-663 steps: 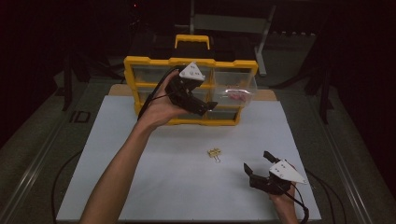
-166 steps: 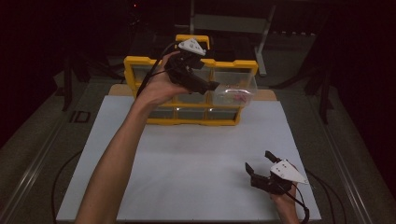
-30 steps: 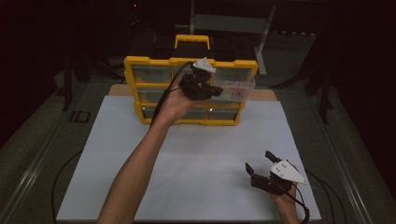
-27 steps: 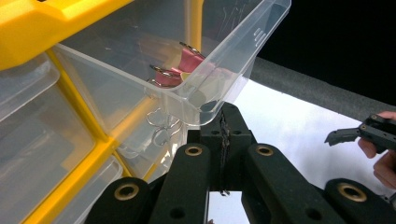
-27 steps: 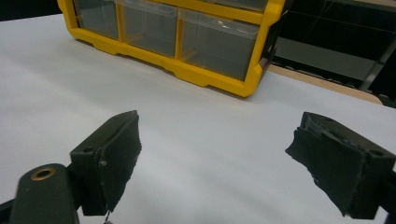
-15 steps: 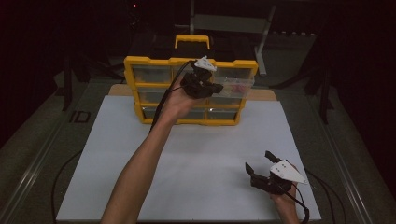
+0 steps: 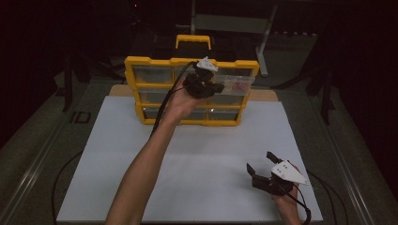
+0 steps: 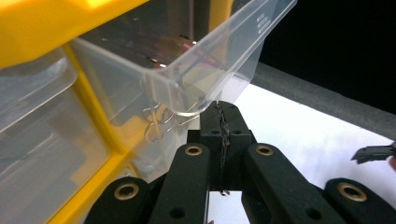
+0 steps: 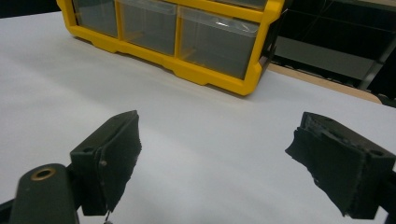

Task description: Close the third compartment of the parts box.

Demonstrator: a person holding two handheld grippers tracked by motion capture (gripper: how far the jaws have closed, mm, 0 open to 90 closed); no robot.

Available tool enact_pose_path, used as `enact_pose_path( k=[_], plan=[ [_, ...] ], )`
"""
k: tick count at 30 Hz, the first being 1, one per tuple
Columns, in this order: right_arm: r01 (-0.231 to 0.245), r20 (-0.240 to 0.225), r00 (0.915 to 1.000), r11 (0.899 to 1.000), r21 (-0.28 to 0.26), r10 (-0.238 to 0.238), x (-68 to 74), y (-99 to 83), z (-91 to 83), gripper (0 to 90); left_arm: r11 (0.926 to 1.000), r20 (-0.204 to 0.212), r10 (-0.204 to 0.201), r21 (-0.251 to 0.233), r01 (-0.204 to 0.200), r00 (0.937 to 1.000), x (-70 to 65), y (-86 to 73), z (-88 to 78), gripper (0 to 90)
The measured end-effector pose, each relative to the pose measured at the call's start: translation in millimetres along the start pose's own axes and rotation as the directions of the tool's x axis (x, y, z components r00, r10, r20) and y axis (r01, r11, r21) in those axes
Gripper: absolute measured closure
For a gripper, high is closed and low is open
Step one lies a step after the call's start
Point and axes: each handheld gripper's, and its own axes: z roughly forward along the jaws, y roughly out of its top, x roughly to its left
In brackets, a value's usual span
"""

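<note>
Landmark: the yellow drawer organizer (image 7: pixel 190 91) at the far side of the white tabletop (image 7: pixel 187 164).

Left tongs (image 7: pixel 217 87) are up at the organizer's front, top row, right end. A clear plastic drawer (image 7: pixel 237 84) sticks out of the frame there, partly pulled. In the left gripper view the left tongs (image 8: pixel 223 116) have their pads pressed together with nothing between them, and the tips sit just under the front lower corner of the clear plastic drawer (image 8: pixel 187 60), right below its small moulded pull lip. Touching or a hair apart: cannot tell from this angle.

Right tongs (image 7: pixel 264 165) are well away from the organizer, near the tabletop's front right corner, jaws spread wide and empty. The right gripper view confirms it (right tongs (image 9: pixel 215 154), bare white tabletop (image 9: pixel 201 121) between the pads), with the organizer's bottom row (image 9: pixel 187 35) farther off.

Hard to read:
- Something reddish-pink lies inside the pulled drawer; blurred through the plastic, can't identify it.
- The left hand (image 7: pixel 180 101) and gripper body cover the middle of the organizer's front in the high view, so those drawers are partly hidden.
- The organizer's black-and-yellow top handle (image 7: pixel 193 42) fades into the dark background.
- Contents of the other drawers not discernible (dim lighting).
</note>
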Motion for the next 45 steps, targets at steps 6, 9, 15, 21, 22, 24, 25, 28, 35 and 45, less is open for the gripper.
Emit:
enact_pose_path(
  k=[6,9,15,21,22,24,25,28,35,45],
  plan=[
    [0.004,0.002,1.0000,1.000,0.002,-0.004,-0.1,-0.2,0.1,13.6,0.9999,-0.021,-0.014,-0.011,0.014,0.9997,5.9,-2.5,0.1,90.0],
    [0.005,0.003,1.0000,1.000,0.003,-0.005,0.0,-0.1,0.1,13.6,0.9994,-0.040,-0.030,-0.018,0.029,0.9988,10.9,-4.3,0.5,90.0],
    [0.004,0.003,1.0000,1.000,0.001,-0.004,0.0,-0.1,-0.2,13.6,0.9968,-0.065,-0.075,-0.030,0.074,0.9950,17.8,-8.9,3.9,90.0],
    [0.004,0.003,1.0000,1.000,0.002,-0.004,0.2,0.1,-0.3,13.6,0.9933,-0.086,-0.113,-0.036,0.110,0.9899,22.6,-9.9,8.8,90.0],
    [0.004,0.004,1.0000,1.000,0.001,-0.004,0.3,0.1,-0.3,13.6,0.9927,-0.089,-0.118,-0.035,0.116,0.9890,22.8,-10.5,10.3,90.0],
    [0.004,0.003,1.0000,1.000,0.000,-0.004,-0.1,0.0,-0.2,13.6,0.9930,-0.093,-0.117,-0.030,0.114,0.9888,23.1,-11.6,13.2,90.0],
    [0.004,0.002,1.0000,1.000,0.001,-0.004,-0.3,-0.1,0.0,13.6,0.9925,-0.097,-0.121,-0.031,0.118,0.9879,23.4,-12.0,14.4,90.0],
    [0.004,0.002,1.0000,1.000,0.001,-0.004,-0.4,-0.2,0.1,13.6,0.9909,-0.104,-0.133,-0.036,0.130,0.9857,24.5,-12.2,16.4,90.0],
    [0.005,0.002,1.0000,1.000,0.001,-0.005,-0.3,-0.1,-0.1,13.6,0.9884,-0.114,-0.148,-0.050,0.143,0.9823,25.1,-12.2,21.1,90.0],
    [0.006,0.001,1.0000,1.000,0.002,-0.006,-0.2,-0.1,-0.1,13.6,0.9898,-0.119,-0.140,-0.044,0.136,0.9830,23.2,-12.0,21.5,90.0]
  ],
)
